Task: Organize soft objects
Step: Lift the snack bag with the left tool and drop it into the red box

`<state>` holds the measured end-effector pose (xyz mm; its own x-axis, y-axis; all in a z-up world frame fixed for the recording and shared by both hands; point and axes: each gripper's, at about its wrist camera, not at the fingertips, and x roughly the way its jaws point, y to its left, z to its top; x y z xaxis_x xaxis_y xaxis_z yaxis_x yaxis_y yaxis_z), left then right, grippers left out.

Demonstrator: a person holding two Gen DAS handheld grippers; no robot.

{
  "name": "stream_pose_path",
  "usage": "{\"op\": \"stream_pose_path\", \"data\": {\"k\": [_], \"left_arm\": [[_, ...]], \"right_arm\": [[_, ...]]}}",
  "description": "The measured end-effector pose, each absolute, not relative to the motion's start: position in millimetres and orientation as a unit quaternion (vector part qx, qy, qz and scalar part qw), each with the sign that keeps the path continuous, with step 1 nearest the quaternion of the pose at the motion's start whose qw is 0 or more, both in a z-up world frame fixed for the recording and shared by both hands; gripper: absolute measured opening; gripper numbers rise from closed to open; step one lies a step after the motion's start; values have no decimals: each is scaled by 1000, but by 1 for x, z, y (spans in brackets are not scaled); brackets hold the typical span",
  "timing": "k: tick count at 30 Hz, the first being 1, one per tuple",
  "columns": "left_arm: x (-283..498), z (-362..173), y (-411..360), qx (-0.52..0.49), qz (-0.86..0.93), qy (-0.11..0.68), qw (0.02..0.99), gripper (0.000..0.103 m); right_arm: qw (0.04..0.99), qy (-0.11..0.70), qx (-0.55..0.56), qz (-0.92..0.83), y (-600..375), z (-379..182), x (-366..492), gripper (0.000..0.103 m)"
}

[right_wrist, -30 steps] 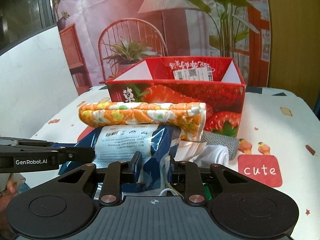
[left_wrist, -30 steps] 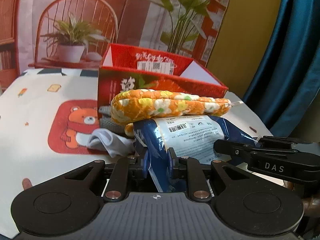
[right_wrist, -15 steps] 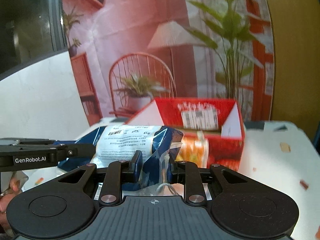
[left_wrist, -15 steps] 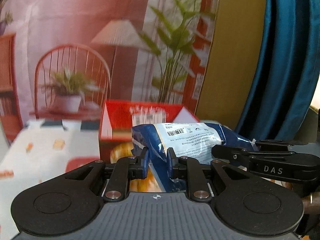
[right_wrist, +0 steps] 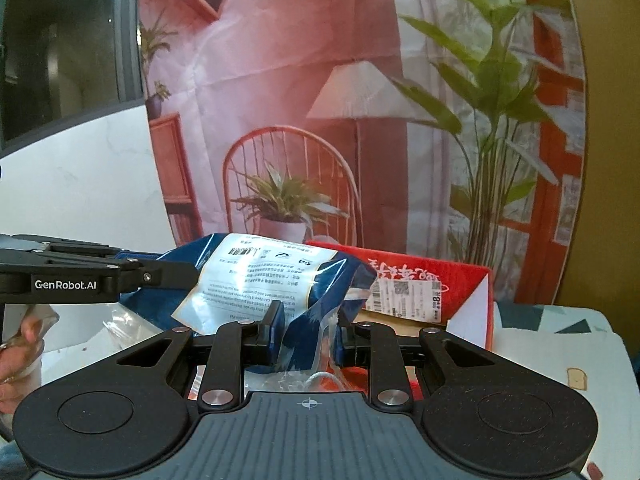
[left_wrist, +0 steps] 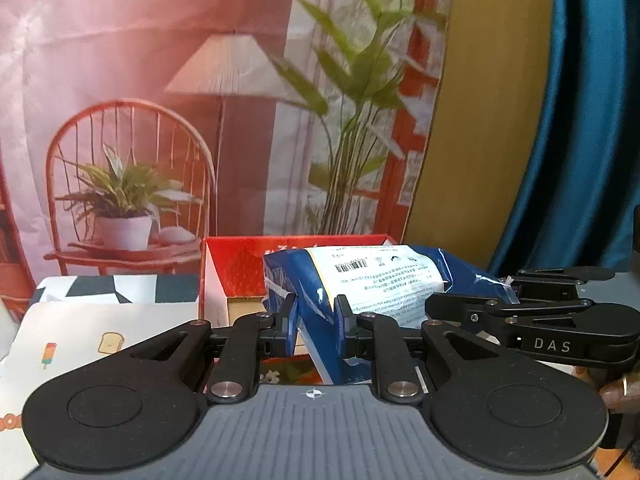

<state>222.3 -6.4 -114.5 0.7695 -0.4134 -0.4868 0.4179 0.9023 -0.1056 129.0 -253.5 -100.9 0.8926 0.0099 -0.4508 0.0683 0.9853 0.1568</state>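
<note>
A blue plastic pack with a white printed label (left_wrist: 372,276) (right_wrist: 264,276) hangs in the air in front of the open red strawberry box (left_wrist: 236,264) (right_wrist: 420,284). My left gripper (left_wrist: 316,312) is shut on its left end. My right gripper (right_wrist: 308,320) is shut on its right end, pinching crumpled blue and clear film. Each gripper shows in the other's view, the right gripper (left_wrist: 520,320) at the far right and the left gripper (right_wrist: 100,276) at the far left. Below the pack a scrap of the orange flowered cloth (left_wrist: 292,372) peeks out.
The table wears a white cloth with small cartoon prints (left_wrist: 80,344) (right_wrist: 568,340). A printed backdrop with a chair and plants (left_wrist: 160,140) hangs behind the box, with a blue curtain (left_wrist: 580,120) to its right. A person's fingers (right_wrist: 20,344) grip the left handle.
Both grippers have lifted the blue pack off the table and carried it toward the red box. The flowered cloth and socks that lay on and beside it have dropped out of view below.
</note>
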Motion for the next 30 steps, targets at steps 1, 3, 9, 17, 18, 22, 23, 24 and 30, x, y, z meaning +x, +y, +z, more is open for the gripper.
{"op": "stream_pose_path", "data": {"k": [1,3,9,17,18,22,23,24,30], "left_arm": [[231,-117,-7,4,-221,265,939,19],[252,-123,-9,1,-219,283,934,19],[304,-140,-17,16,-216,324,921,19],[361,-152,-35,39,-208,333,919,19],[367,-154,-36,37,-204,334,919,19],[394,-167,-36,22,-184,351,918,19],[400,-171,-36,19,-179,356,917,19],[406,-175,-36,17,-175,362,915,19],[427,-196,-41,21,-169,396,902,20]], "right_arm": [[968,237,86,-15,-257,-103,136,22],[964,250,90,-15,-266,-110,151,22],[947,310,88,2,-290,-133,197,22],[929,360,84,5,-322,-156,255,22],[928,363,82,4,-325,-158,263,22],[922,380,76,-6,-335,-170,293,22],[921,384,72,-9,-336,-173,299,22],[919,388,67,-10,-336,-176,306,22],[905,423,49,-21,-337,-195,333,22]]}}
